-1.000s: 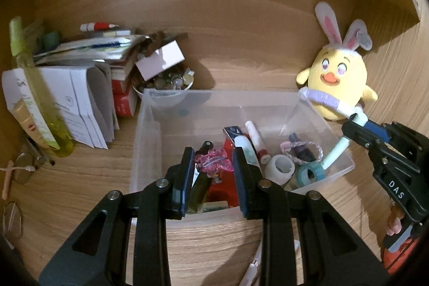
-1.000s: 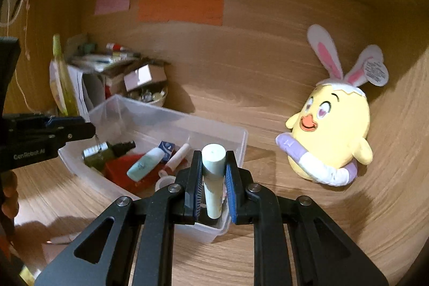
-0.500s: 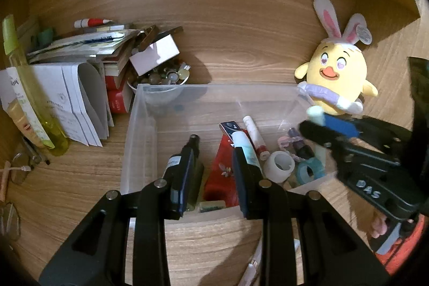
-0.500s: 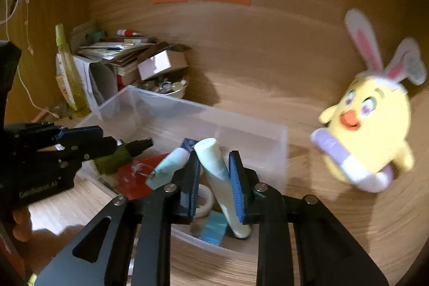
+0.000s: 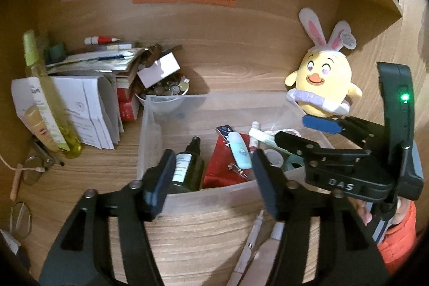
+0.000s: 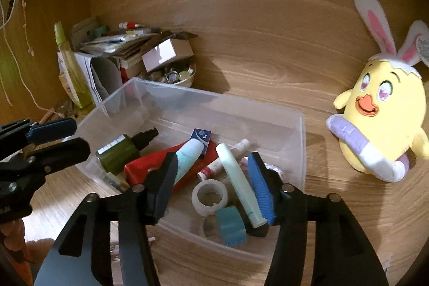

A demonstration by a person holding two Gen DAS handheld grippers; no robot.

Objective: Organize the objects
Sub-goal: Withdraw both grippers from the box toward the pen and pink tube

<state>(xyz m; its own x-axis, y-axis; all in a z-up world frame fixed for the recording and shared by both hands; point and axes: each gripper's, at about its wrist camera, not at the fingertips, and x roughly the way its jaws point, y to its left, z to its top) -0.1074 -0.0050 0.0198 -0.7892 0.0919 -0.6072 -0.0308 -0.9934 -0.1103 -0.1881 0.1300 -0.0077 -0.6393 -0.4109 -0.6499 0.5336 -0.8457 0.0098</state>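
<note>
L to R. Left tool (image 5: 209, 178): jaws have just been opening and now stand wide, nothing between the pads; it hangs over the near wall of the clear bin (image 5: 214, 195), w/ the dark green dropper bottle (image 5: 186, 168) lying in the bin just beyond its left finger. On the table in front of the bin, 2 slim tube-like items (image 5: 257, 245) lie loose below this tool (too blurred to name).

Mid: bin already holds the red pouch (image 6: 161, 165), a pale blue tube (image 6: 187, 154), a clear tape roll (image 6: 210, 196) and a teal tape roll (image 6: 230, 225).

Right tool (image 6: 211, 186): jaws have likewise just been opening. The pale mint tube (image 6: 240, 184) lies slanted in the bin, resting against the blue pad of the right finger; left pad is clear of it, so no grip. Plush chick (image 6: 383, 119) sits on the table, right of the bin, apart from it.

Step, as I read it: drop-off of the mint tube is done, release stage. Next prob. calls for lifting the right tool straight up so the pad doesn't drag the tube out, then left tool reaching for the loose items in front of the bin.
</note>
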